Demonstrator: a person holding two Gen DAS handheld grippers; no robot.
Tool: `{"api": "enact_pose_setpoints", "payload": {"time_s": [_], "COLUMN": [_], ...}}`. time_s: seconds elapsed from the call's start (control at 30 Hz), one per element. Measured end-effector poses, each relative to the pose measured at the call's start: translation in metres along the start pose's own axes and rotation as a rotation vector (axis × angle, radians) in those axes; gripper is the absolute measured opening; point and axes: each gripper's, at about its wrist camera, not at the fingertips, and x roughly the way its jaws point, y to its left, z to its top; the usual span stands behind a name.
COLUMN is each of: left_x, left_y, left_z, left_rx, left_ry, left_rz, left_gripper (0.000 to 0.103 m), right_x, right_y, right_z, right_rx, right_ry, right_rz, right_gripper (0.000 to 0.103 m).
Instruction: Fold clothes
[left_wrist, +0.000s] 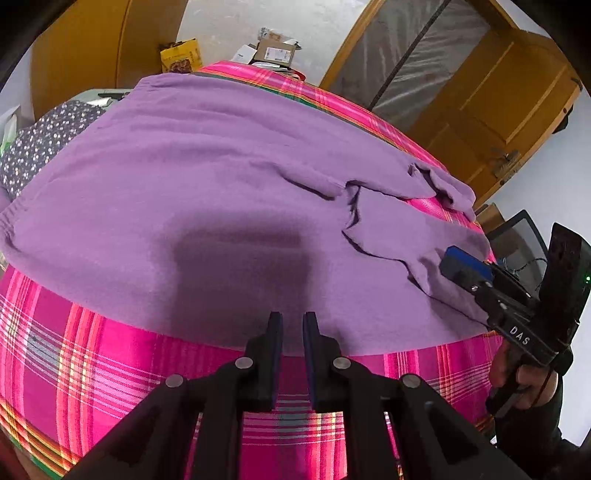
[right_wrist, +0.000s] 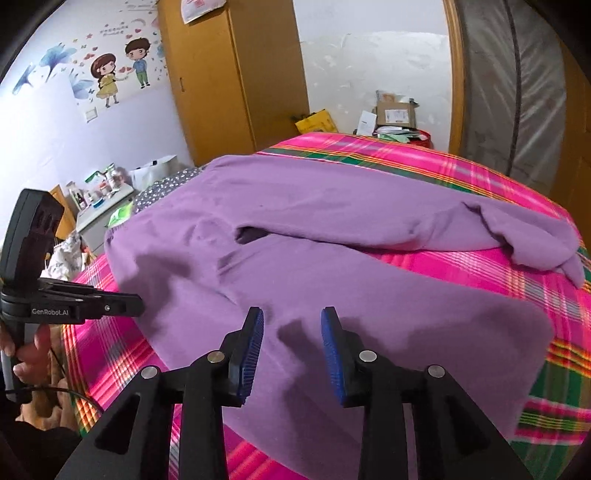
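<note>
A purple garment lies spread flat on a bed with a pink plaid cover. One part is folded and rumpled toward the right edge. My left gripper hovers over the garment's near hem, jaws a narrow gap apart with nothing between them. It also shows at the left of the right wrist view, left gripper. My right gripper stands open above the purple garment, its blue pads clear of the cloth. From the left wrist view, the right gripper sits over the garment's right corner.
A grey dotted cloth lies past the garment at the left. Cardboard boxes and a yellow bag stand beyond the bed's far end. A wooden wardrobe, a door and a white bedside table surround the bed.
</note>
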Motion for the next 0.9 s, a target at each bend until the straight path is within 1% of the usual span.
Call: {"api": "enact_pose_setpoints", "payload": {"time_s": [0.1, 0.2, 0.23, 0.47, 0.63, 0.77, 0.9], "left_x": [0.003, 0.005, 0.006, 0.011, 0.014, 0.015, 0.016], "left_y": [-0.007, -0.015, -0.017, -0.028, -0.034, -0.038, -0.04], "left_z": [0.0, 0.0, -0.001, -0.005, -0.008, -0.011, -0.013], "left_rx": [0.024, 0.06, 0.073, 0.143, 0.17, 0.202, 0.221], "left_ry": [0.004, -0.001, -0.005, -0.031, -0.055, -0.072, -0.083], "left_rz": [0.02, 0.059, 0.074, 0.15, 0.177, 0.197, 0.202], "left_gripper": [0.011, 0.011, 0.011, 0.011, 0.011, 0.012, 0.015], "right_x": [0.008, 0.014, 0.015, 0.016, 0.022, 0.023, 0.022], "right_y": [0.002, 0.0, 0.001, 0.011, 0.012, 0.013, 0.01], "right_z": [-0.002, -0.005, -0.006, -0.014, -0.018, -0.018, -0.019], "right_rx": [0.019, 0.048, 0.052, -0.012, -0.008, -0.011, 0.016], "right_ry": [0.022, 0.059, 0.065, 0.084, 0.117, 0.124, 0.122], "right_rz": [-0.008, 0.0, -0.01, -0.07, -0.064, -0.071, -0.06], "right_gripper": [0.034, 0.04, 0.04, 0.04, 0.04, 0.04, 0.041]}}
